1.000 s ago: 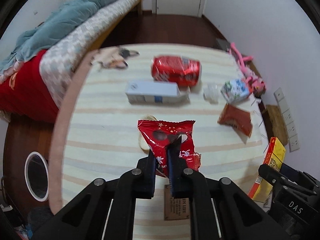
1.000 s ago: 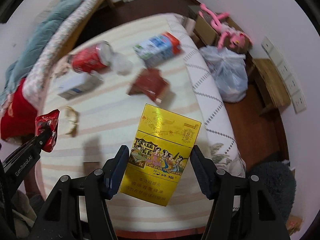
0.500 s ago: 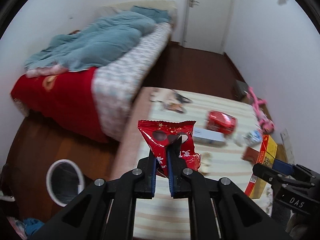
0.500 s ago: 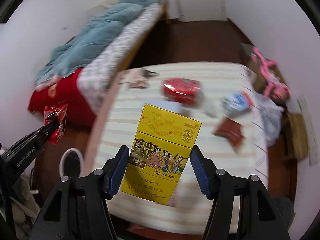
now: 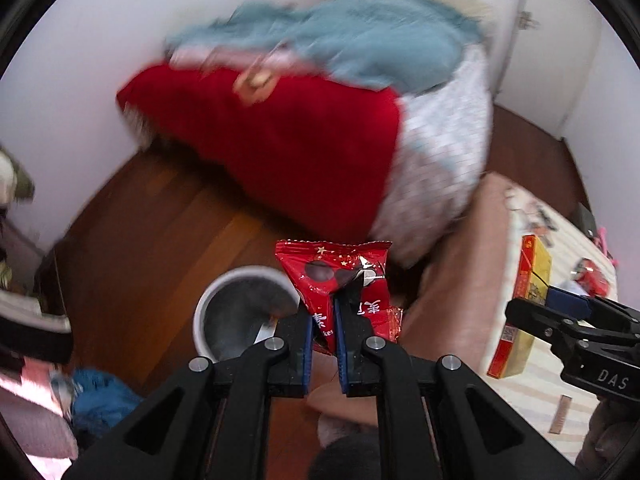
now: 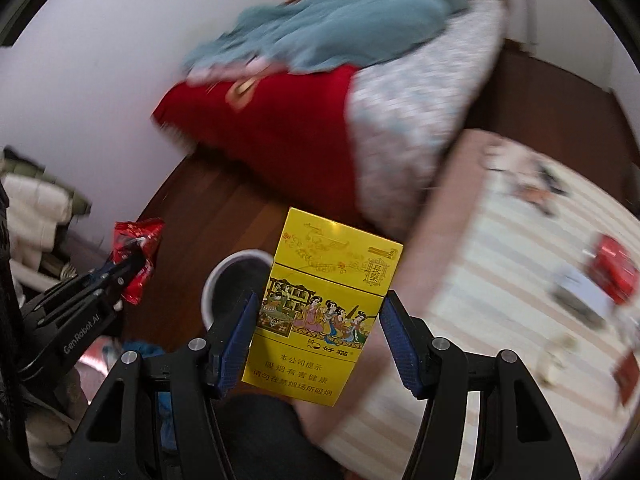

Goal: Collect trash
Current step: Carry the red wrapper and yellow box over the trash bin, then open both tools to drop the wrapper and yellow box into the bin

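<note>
Left wrist view shows the left gripper [image 5: 322, 320] clenched on a red snack wrapper [image 5: 340, 280], held upright just beside and partly over the rim of a white trash bin [image 5: 204, 308] standing on the wooden floor [image 5: 160, 232]. Right wrist view shows the right gripper [image 6: 316, 336] grasping a yellow cigarette box [image 6: 324, 312] by its two sides, upright, in front of the same bin's rim [image 6: 212, 284], with the bed [image 6: 320, 92] behind and a striped table [image 6: 500, 280] to the right carrying a red can [image 6: 614, 270].
</note>
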`<control>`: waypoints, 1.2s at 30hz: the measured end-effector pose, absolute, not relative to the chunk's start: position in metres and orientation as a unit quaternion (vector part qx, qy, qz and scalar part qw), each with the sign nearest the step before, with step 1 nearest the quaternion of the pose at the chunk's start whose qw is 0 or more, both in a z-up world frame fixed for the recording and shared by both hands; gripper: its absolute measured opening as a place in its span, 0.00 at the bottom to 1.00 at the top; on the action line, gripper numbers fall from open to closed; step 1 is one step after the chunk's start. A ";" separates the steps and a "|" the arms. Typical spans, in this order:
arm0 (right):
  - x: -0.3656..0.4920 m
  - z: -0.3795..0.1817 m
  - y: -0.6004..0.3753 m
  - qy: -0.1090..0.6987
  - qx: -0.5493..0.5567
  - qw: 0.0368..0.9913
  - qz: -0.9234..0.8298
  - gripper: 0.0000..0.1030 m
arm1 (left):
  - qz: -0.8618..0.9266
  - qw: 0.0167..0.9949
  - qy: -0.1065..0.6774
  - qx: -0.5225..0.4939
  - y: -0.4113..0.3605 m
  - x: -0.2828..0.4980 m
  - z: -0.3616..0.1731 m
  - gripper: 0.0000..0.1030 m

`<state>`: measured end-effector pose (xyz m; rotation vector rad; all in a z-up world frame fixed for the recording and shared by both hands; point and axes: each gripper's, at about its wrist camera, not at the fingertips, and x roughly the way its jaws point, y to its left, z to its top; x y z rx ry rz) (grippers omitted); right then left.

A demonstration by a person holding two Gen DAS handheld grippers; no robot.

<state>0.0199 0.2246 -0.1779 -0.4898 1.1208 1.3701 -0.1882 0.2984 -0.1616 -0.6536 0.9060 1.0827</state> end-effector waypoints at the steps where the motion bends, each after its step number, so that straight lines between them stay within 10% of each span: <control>1: 0.007 -0.187 0.241 0.489 -0.223 0.595 0.597 0.62 | 0.486 0.698 0.419 -0.318 0.315 -0.203 -0.178 0.07; 17: -0.142 -0.395 0.423 0.606 -0.367 0.423 0.564 0.62 | 0.424 0.558 0.476 -0.531 0.444 -0.315 -0.352 0.15; 19: -0.150 -0.414 0.436 0.613 -0.380 0.411 0.558 0.62 | 0.430 0.548 0.477 -0.537 0.448 -0.325 -0.362 0.69; 21: -0.156 -0.428 0.447 0.615 -0.394 0.401 0.553 0.63 | 0.438 0.541 0.470 -0.543 0.450 -0.339 -0.364 1.00; 25: -0.166 -0.449 0.461 0.624 -0.410 0.376 0.549 0.64 | 0.461 0.528 0.464 -0.542 0.450 -0.352 -0.367 1.00; 29: -0.173 -0.460 0.467 0.620 -0.418 0.377 0.547 1.00 | 0.490 0.520 0.459 -0.528 0.439 -0.361 -0.364 1.00; 36: -0.162 -0.448 0.454 0.606 -0.409 0.397 0.555 1.00 | 0.543 0.521 0.444 -0.486 0.413 -0.365 -0.350 1.00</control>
